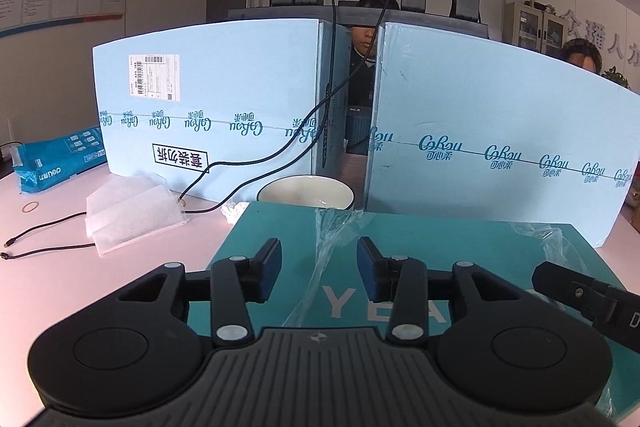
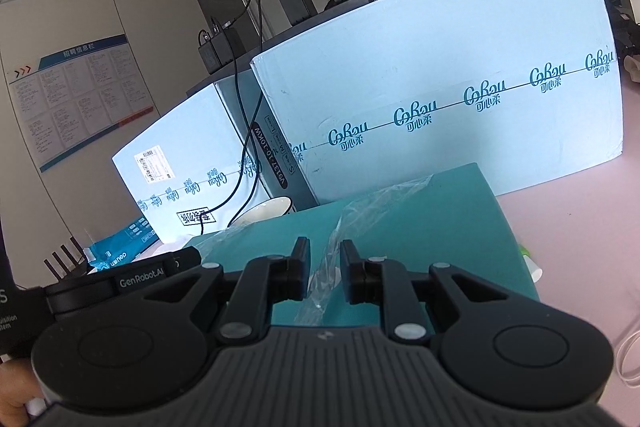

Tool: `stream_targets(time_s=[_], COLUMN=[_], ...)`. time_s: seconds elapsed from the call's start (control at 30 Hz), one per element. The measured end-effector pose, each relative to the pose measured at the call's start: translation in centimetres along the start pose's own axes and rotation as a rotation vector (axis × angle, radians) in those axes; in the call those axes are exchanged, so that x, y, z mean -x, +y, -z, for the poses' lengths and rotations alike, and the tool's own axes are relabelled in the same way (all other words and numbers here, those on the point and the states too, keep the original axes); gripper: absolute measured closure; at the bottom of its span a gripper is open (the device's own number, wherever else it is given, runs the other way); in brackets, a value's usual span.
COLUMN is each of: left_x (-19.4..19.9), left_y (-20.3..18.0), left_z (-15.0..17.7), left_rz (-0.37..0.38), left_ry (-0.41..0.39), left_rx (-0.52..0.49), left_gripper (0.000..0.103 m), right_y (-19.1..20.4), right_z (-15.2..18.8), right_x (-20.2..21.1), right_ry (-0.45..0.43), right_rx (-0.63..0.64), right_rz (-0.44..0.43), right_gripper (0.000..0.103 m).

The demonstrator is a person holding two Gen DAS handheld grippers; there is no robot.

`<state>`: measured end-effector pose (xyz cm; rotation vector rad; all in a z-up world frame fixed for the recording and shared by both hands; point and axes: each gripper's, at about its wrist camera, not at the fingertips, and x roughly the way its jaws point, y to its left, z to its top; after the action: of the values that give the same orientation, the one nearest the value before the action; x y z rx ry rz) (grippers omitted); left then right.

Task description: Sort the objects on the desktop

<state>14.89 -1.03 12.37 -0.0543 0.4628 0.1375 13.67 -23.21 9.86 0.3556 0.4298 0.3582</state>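
A teal box (image 1: 420,255) with white letters lies on the pink table, with a strip of clear plastic film (image 1: 332,231) draped over its top. My left gripper (image 1: 319,269) is open above the box, and the film runs between its fingers. In the right wrist view the same teal box (image 2: 420,227) and film (image 2: 340,227) show. My right gripper (image 2: 325,267) is open with a narrow gap above the box, and the film passes between its fingers. The right gripper's body shows at the right edge of the left wrist view (image 1: 592,299).
A white bowl (image 1: 306,191) stands behind the box. Two large light-blue cartons (image 1: 224,107) (image 1: 500,131) wall off the back. Black cables (image 1: 248,183), white foam packing (image 1: 132,213), a blue Deli packet (image 1: 60,163) and a rubber band (image 1: 30,207) lie at left.
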Motion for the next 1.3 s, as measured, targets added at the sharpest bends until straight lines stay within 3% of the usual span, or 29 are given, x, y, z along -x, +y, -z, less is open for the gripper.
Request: stream_targets(time_s=[0.3,0.47,0.83,0.97,1.03,1.13,1.3], left_x=[-0.4,-0.4,-0.6,-0.4,-0.3,-0.4,-0.4], left_y=[0.2,0.0,0.3,-0.2,-0.3,-0.4,-0.5], left_z=[0.2,0.4,0.3,0.3,0.4,0.5,0.4], left_rz=[0.002,-0.001,-0.02,-0.04,-0.041,-0.042,-0.054], left_ry=[0.009,0.007,0.019,0.01,0.004,0.004,0.004], left_rx=[0.008,0.001,0.036,0.015,0.003,-0.005,-0.009], left_gripper=[0.059,0.054,0.042,0.036,0.034,0.034,0.034], right_y=[-0.8,-0.3,-1.4,-0.9,-0.4,0.0,-1.4], right_z=[0.1,-0.3,0.3,-0.6,-0.6,-0.1,0.7], right_x=[0.0,-1.0,0.3,-0.3,-0.5,0.2,2.3], right_ry=[0.004,0.008,0.004,0.043,0.048,0.01,-0.1], right_rx=[-0.009,0.041,-0.021,-0.056,-0.018,0.022,0.011], right_rz=[-0.012,0.015,-0.032,-0.06,-0.098,-0.143,-0.191], right_gripper=[0.091,0.091,0.088,0.07,0.043,0.012,0.002])
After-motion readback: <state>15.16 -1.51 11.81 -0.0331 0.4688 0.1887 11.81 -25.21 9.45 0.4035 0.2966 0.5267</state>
